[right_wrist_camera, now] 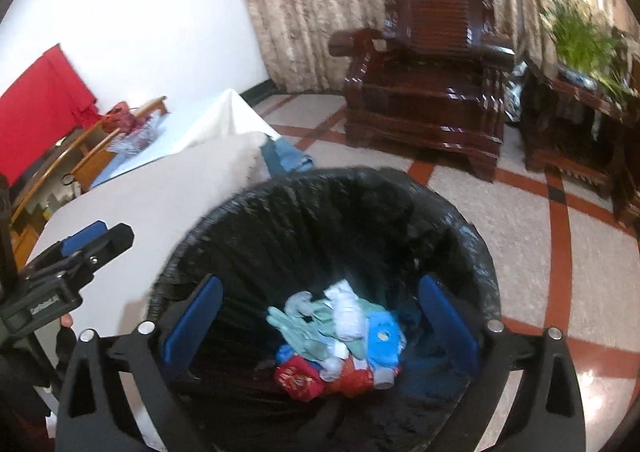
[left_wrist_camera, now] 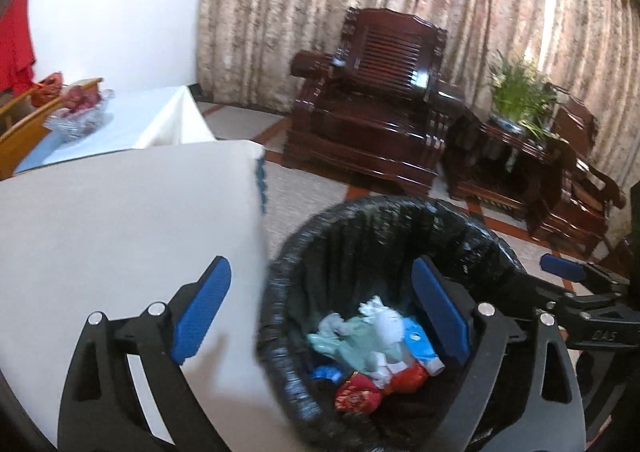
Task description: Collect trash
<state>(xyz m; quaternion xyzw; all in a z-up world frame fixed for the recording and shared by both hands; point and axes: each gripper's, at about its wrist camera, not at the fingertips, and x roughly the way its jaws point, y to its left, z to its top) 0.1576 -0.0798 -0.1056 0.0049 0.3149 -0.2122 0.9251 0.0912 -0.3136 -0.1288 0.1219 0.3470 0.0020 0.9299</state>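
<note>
Nearest us, both grippers stand spread wide with nothing between their blue pads. Our left gripper (left_wrist_camera: 320,316) straddles the edge of the white table (left_wrist_camera: 120,220) and the near rim of the bin (left_wrist_camera: 360,220); our right gripper (right_wrist_camera: 320,324) hangs squarely over the bin's mouth.

Only the left view shows the right gripper coming in from the right edge. Only the right view shows the left gripper from outside, over the table at lower left, and the blue cloth (right_wrist_camera: 286,158) hanging off the table's far corner beside the bin.

The trash (right_wrist_camera: 340,336) lies at the bottom of the black-lined bin: crumpled white tissue, pale green wrap, a blue packet and red wrappers, heaped together.

Farther off we see a second table (left_wrist_camera: 132,124) with a glass bowl, an armchair (left_wrist_camera: 376,100) on the tiled floor, a plant (right_wrist_camera: 580,40) on a side table, and curtains (left_wrist_camera: 300,12) behind.
</note>
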